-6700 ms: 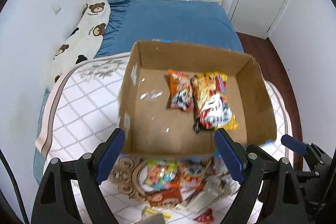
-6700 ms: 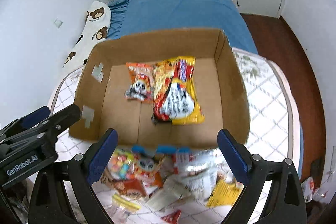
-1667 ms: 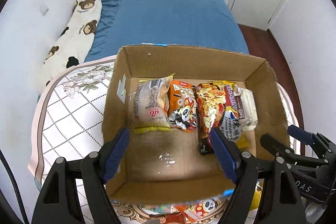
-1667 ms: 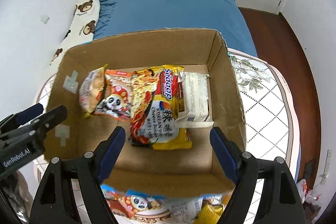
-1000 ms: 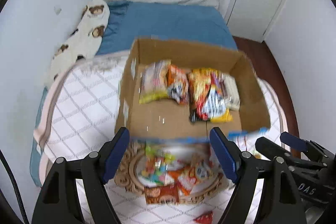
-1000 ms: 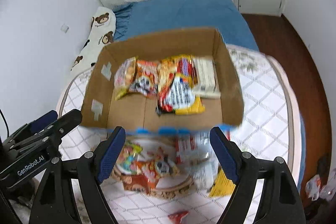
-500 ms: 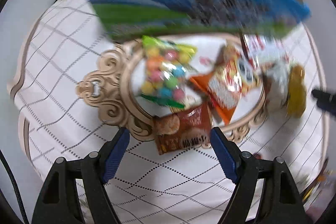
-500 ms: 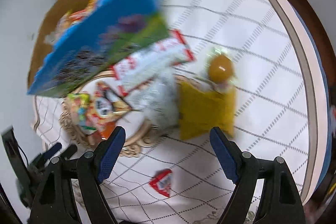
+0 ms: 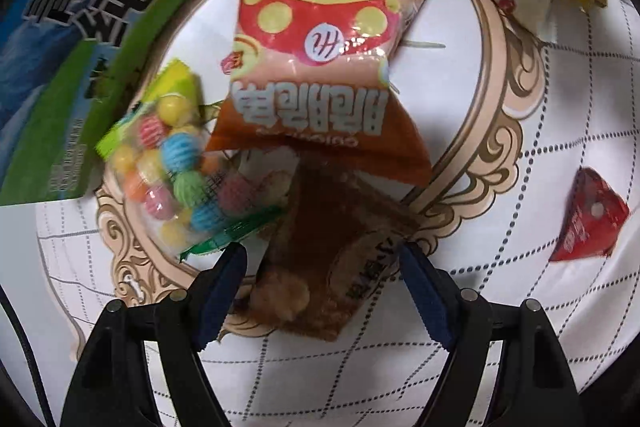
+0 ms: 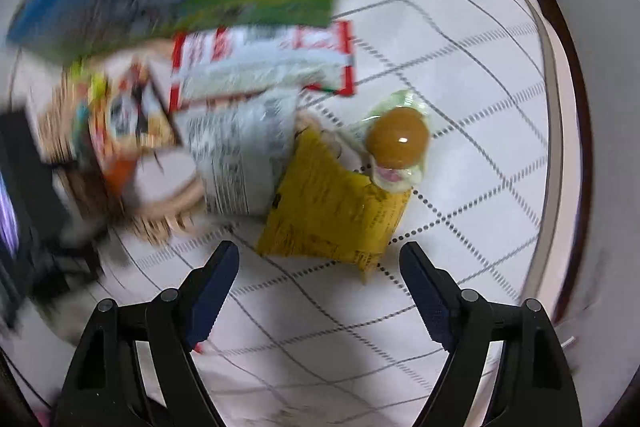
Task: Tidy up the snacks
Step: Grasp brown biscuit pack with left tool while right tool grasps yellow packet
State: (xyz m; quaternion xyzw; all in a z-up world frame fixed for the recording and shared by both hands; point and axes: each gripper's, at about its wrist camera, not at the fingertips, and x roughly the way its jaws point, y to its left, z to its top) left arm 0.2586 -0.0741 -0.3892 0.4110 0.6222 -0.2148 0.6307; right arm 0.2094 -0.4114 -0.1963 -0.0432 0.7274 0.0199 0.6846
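Brown snack packet (image 9: pixel 336 259) at lower centre of the left view, long axis tilted toward upper left, between the spread fingers of the left gripper (image 9: pixel 320 267). Panda packet (image 9: pixel 320 59) overlaps its top. Right gripper (image 10: pixel 320 267) spread below yellow packet (image 10: pixel 332 203).

My left claw (image 9: pixel 320 263) now sits low over the brown packet (image 9: pixel 332 259); my right claw (image 10: pixel 320 267) nears the yellow packet (image 10: pixel 332 211)

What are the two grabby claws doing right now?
Left gripper: open, empty, straddling the brown snack packet.
Right gripper: open, empty, above the yellow foil packet.
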